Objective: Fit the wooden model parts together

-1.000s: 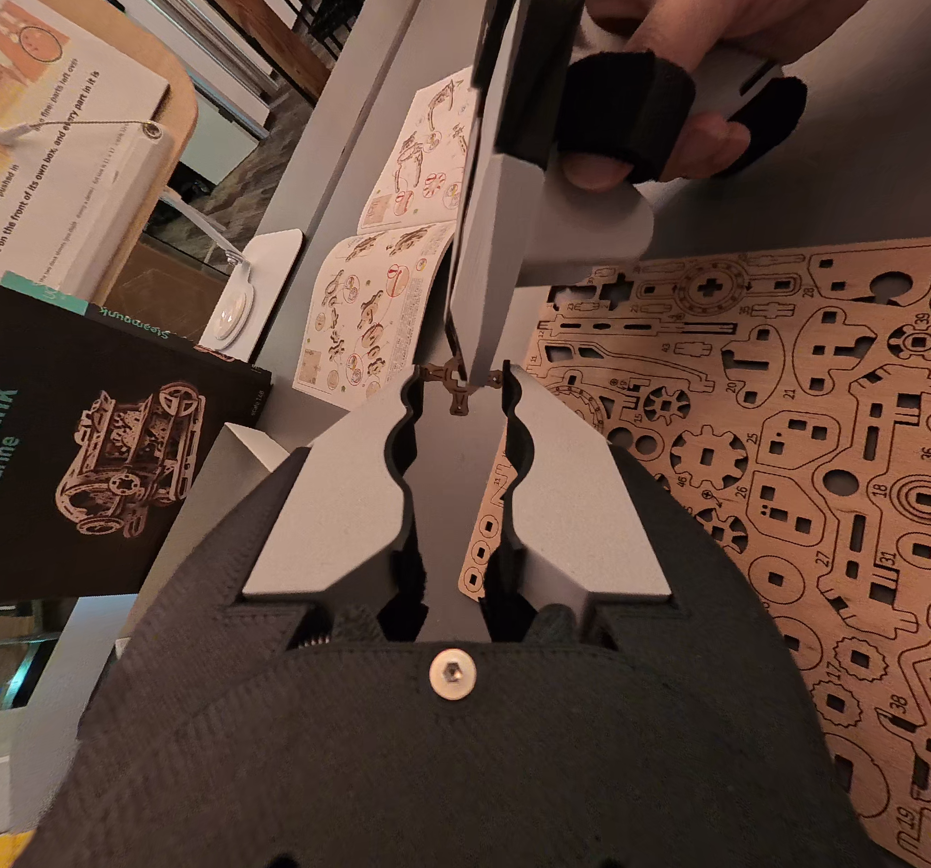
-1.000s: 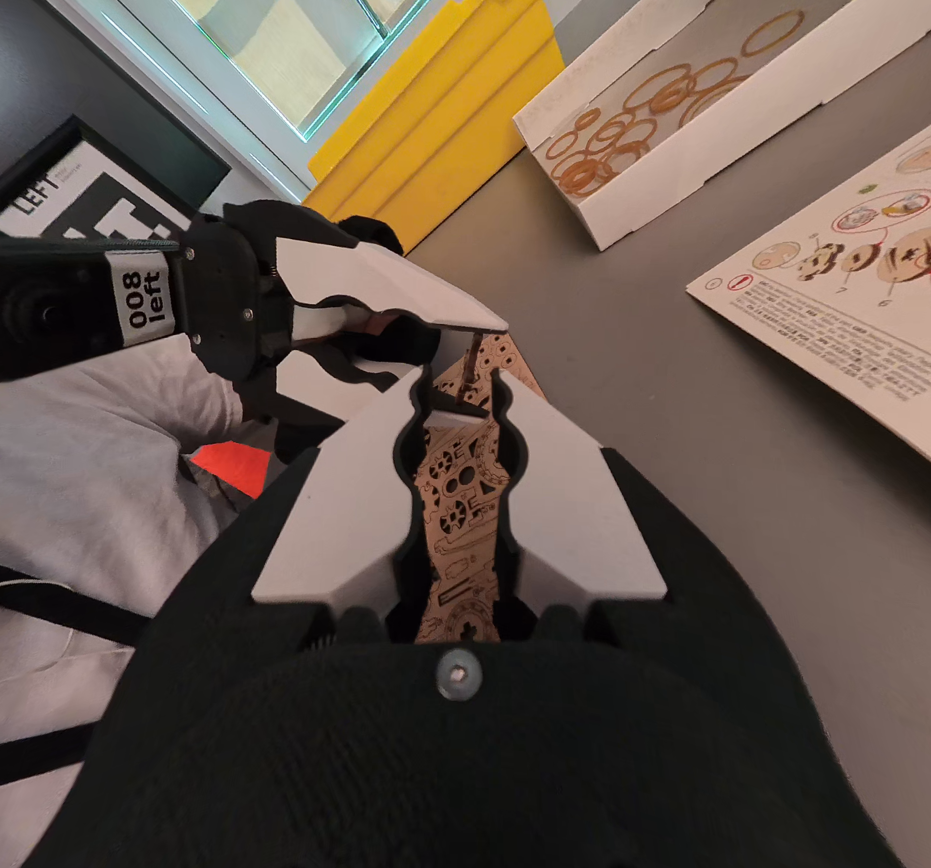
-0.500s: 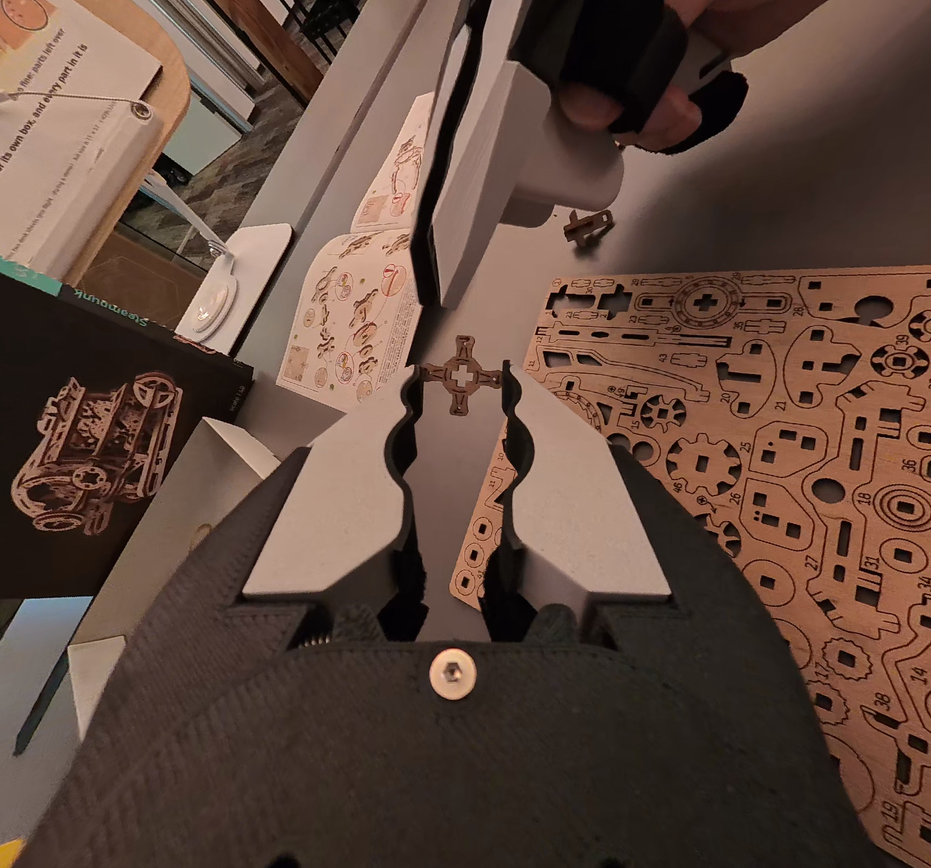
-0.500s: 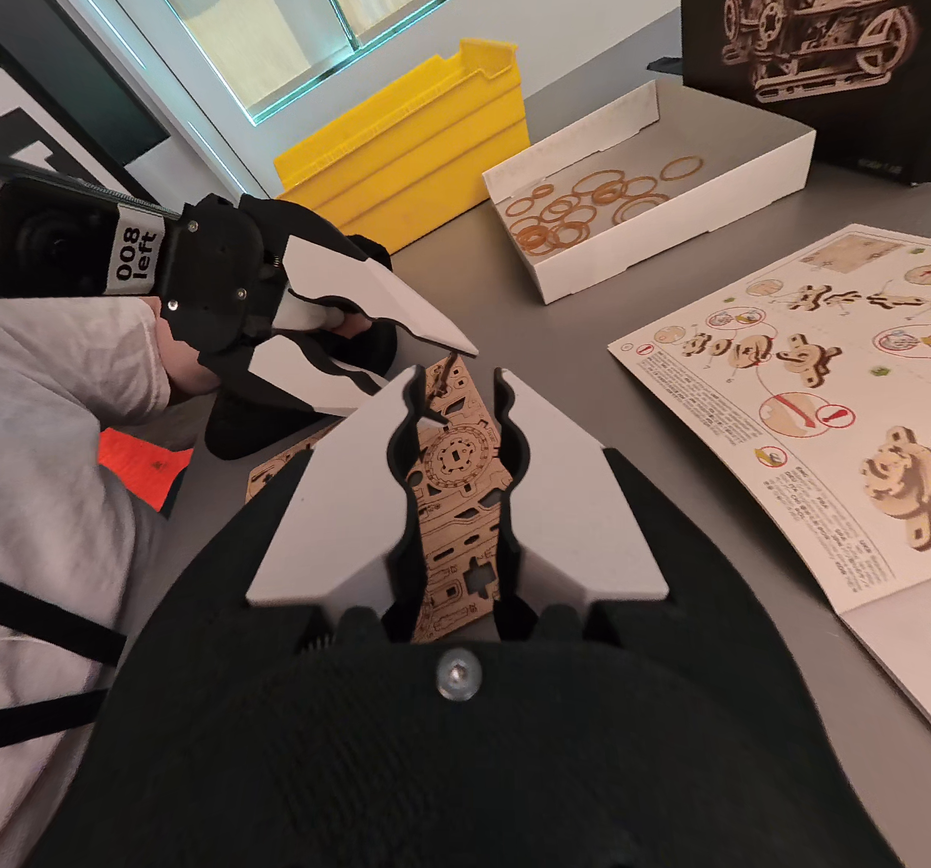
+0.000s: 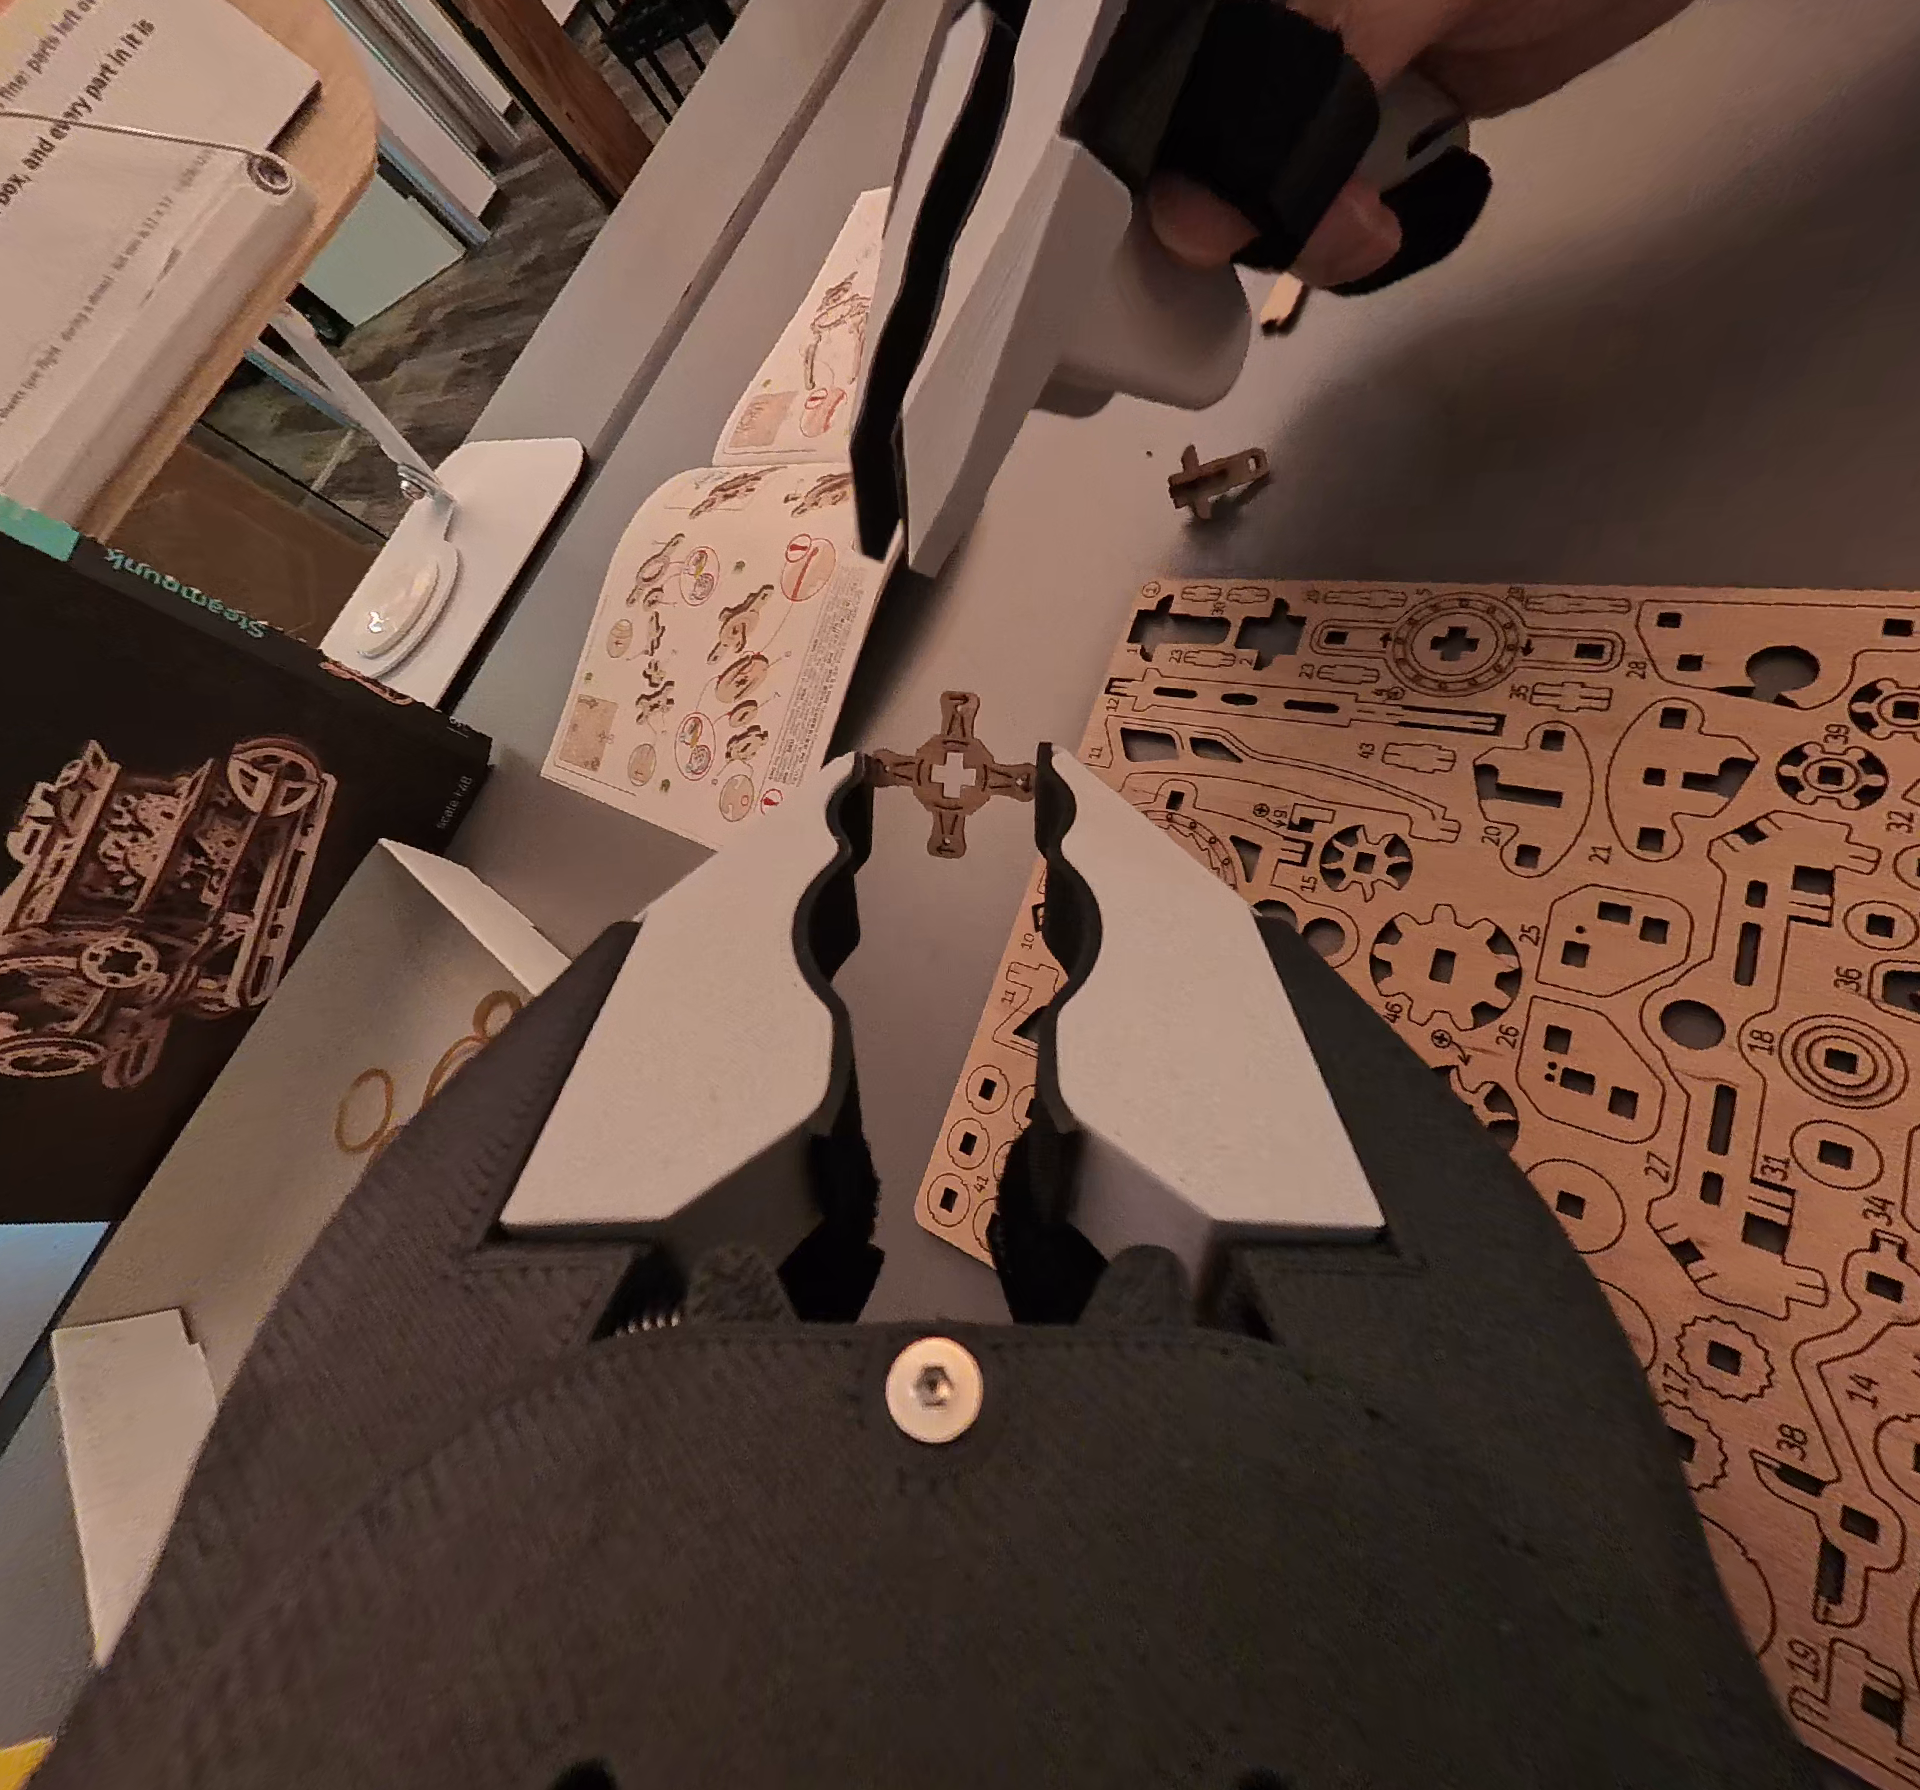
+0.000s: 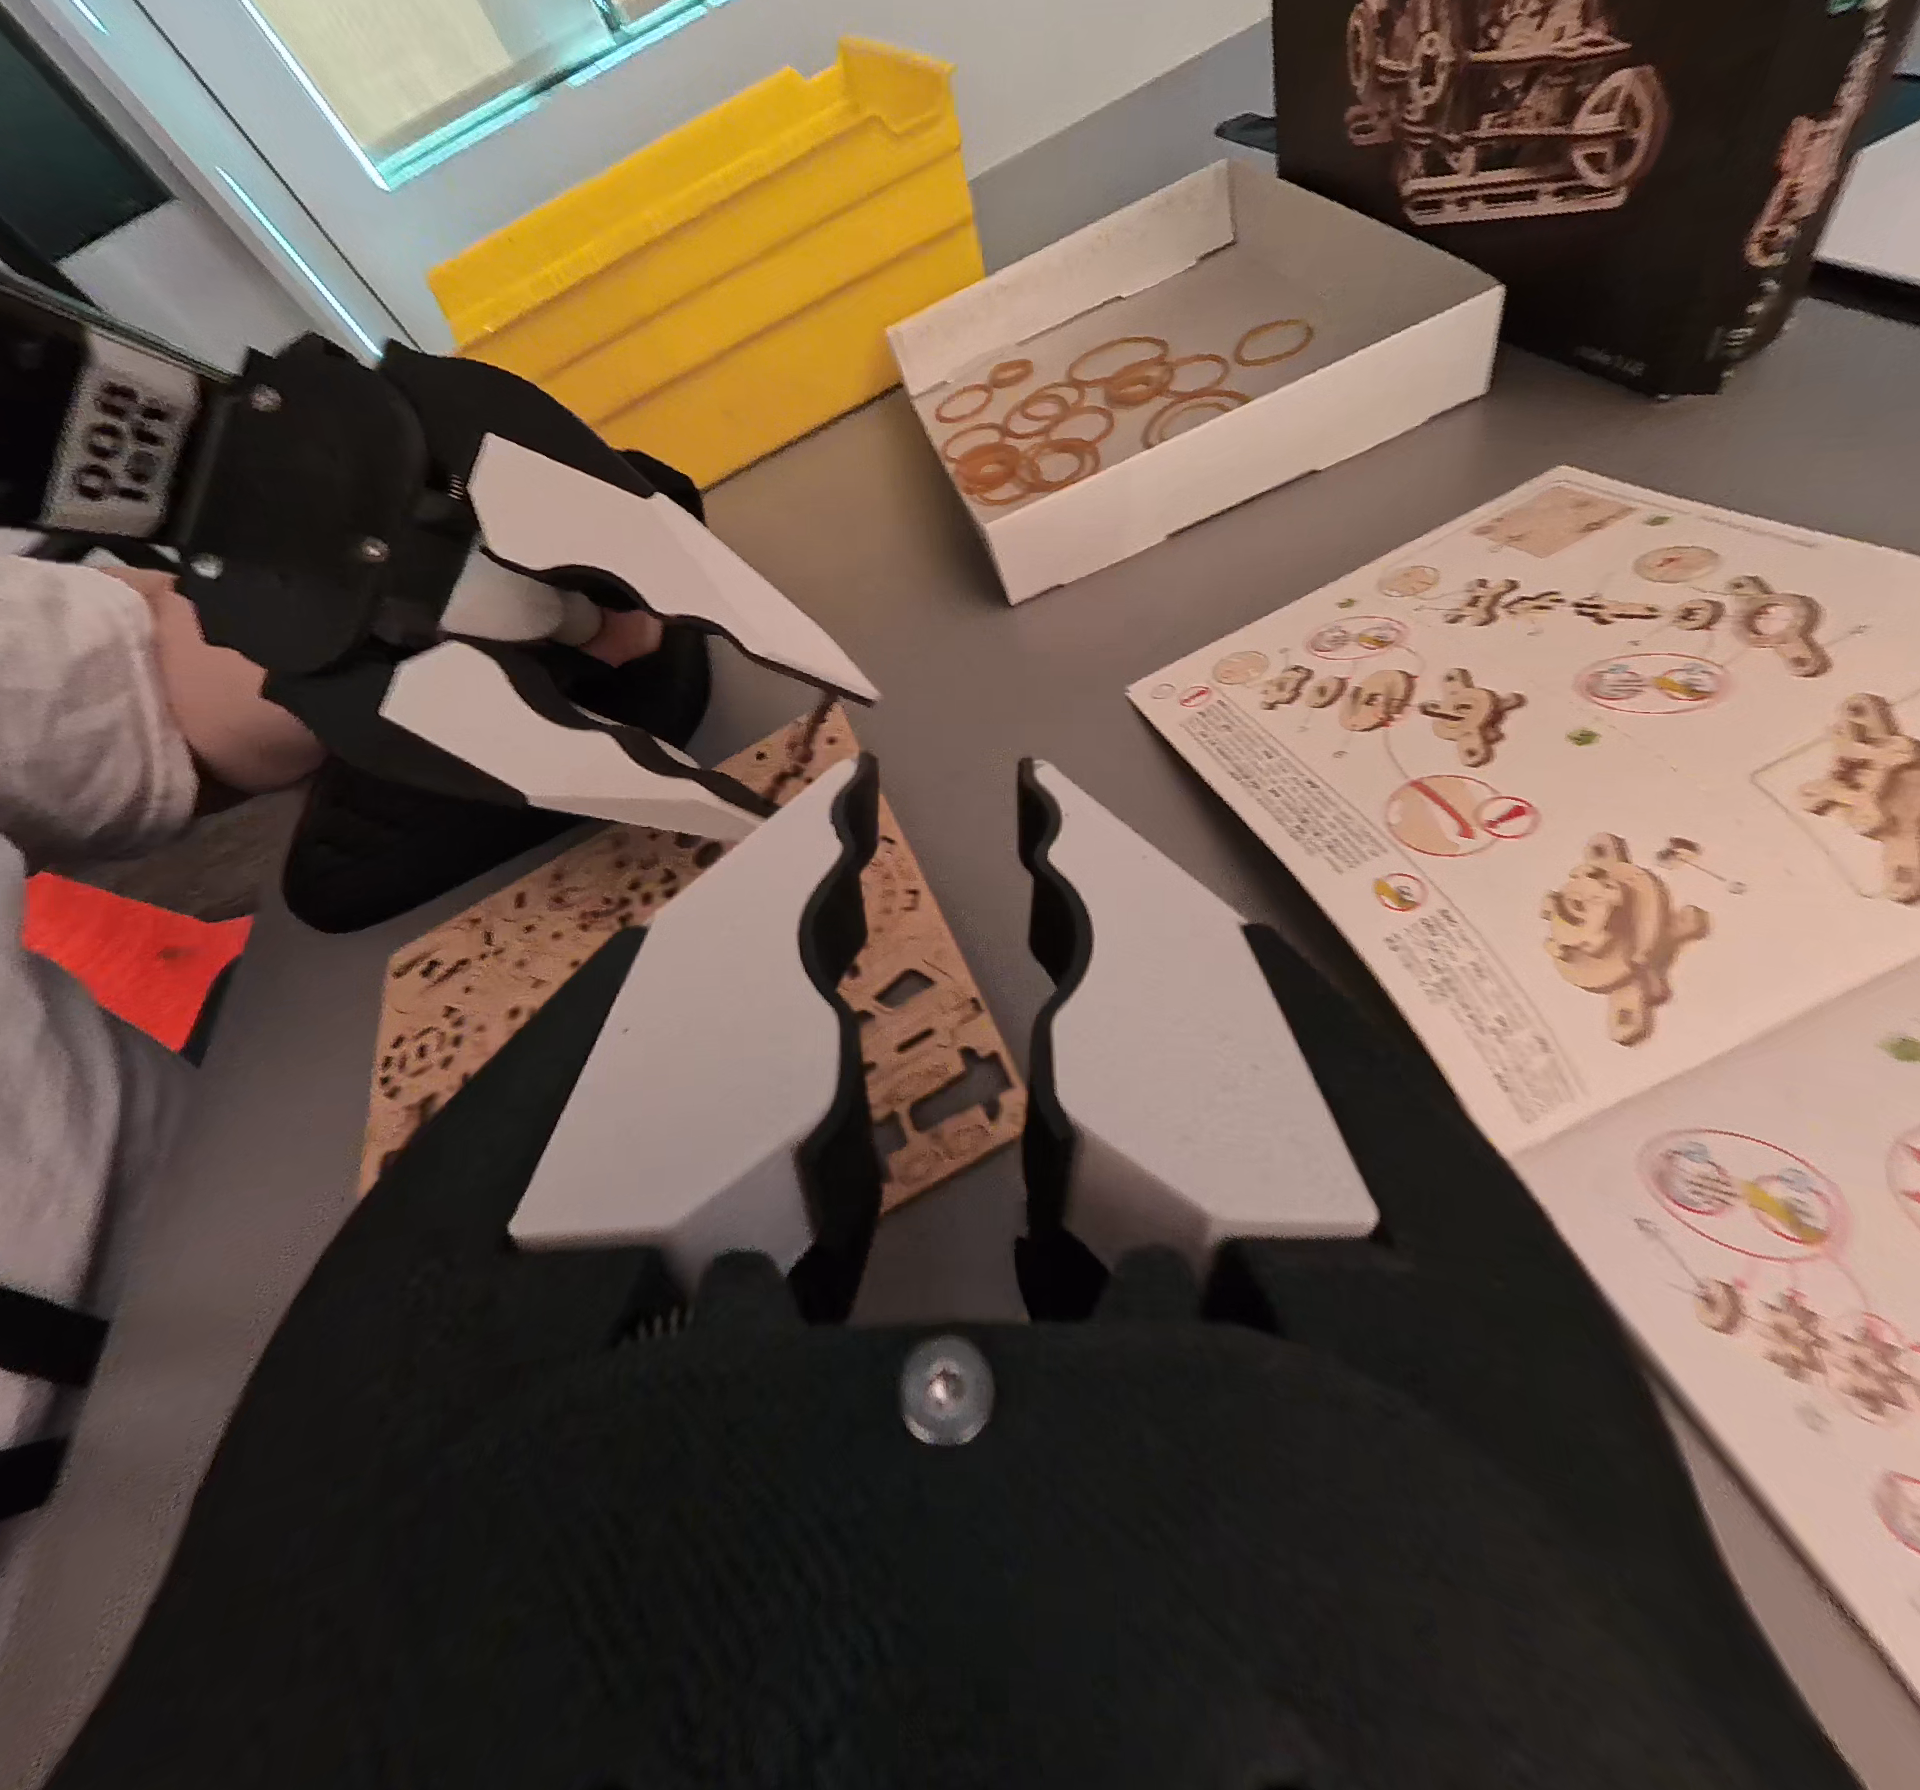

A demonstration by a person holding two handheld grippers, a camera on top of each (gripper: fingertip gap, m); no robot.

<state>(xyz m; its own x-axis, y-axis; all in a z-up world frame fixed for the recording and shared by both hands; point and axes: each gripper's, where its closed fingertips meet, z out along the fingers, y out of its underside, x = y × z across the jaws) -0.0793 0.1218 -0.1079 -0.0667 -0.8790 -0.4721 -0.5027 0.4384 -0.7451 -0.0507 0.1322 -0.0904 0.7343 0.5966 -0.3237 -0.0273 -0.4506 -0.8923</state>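
Observation:
My left gripper is shut on a small cross-shaped wooden part, held by two opposite arms above the grey table. My right gripper hangs above and beyond it, apart from the part. In the right wrist view my right gripper is open and empty, and the left gripper reaches in from the left over the laser-cut wooden sheet. The same sheet lies flat to the right of the left gripper. A small loose wooden part lies on the table beyond the sheet.
An open instruction booklet lies to the right of the right gripper. A white box with rubber bands, a yellow bin and a tall black kit box stand behind. Another light wooden bit lies near the hand. Both grippers' tips are close together, under 4 cm apart.
My right gripper has pulled up and back from the cross-shaped part, which it touched a second ago. The left gripper still holds the part. The small loose part on the table has come into view.

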